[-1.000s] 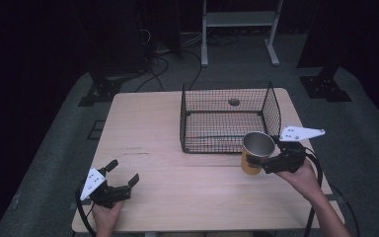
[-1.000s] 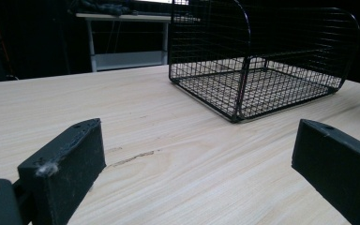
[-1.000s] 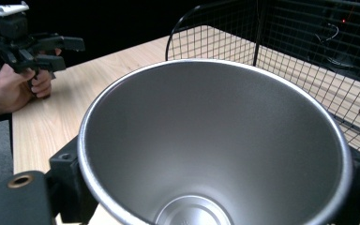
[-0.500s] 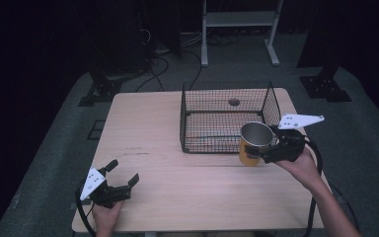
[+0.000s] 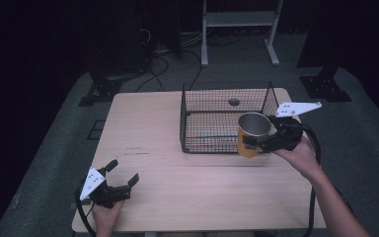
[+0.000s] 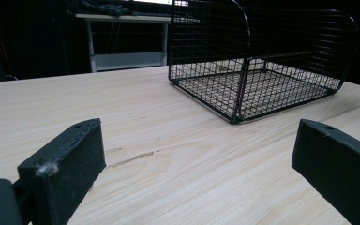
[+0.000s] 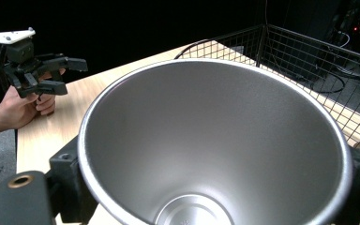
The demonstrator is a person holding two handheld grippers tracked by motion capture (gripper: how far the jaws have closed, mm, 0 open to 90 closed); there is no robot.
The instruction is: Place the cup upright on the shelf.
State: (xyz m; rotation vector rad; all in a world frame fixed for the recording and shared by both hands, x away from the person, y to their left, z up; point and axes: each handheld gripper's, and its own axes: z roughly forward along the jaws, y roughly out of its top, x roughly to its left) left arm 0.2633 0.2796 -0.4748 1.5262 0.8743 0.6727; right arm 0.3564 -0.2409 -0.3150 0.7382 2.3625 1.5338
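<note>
Lifted higher and carried toward the far right corner of the table (image 5: 143, 113) since a second ago, the cup (image 5: 252, 134) now hangs over the near right rim of the wire basket (image 5: 212, 123), your right gripper (image 5: 254, 142) clamped across its yellow body just below the steel lip. You hold it upright, mouth up, likely so it can be lowered straight down past the mesh wall; from the right gripper view its brushed metal inside looks empty, with the basket's rim just beyond. Your left gripper (image 5: 124, 174) rests at the near left corner of the table, jaws spread wide on nothing, parked well apart from the basket, seemingly to keep out of the way. A small dark round object (image 5: 234, 102) lies on the basket's far floor; what it is can't be made out. No brand, label or writing is legible on the cup or basket.
</note>
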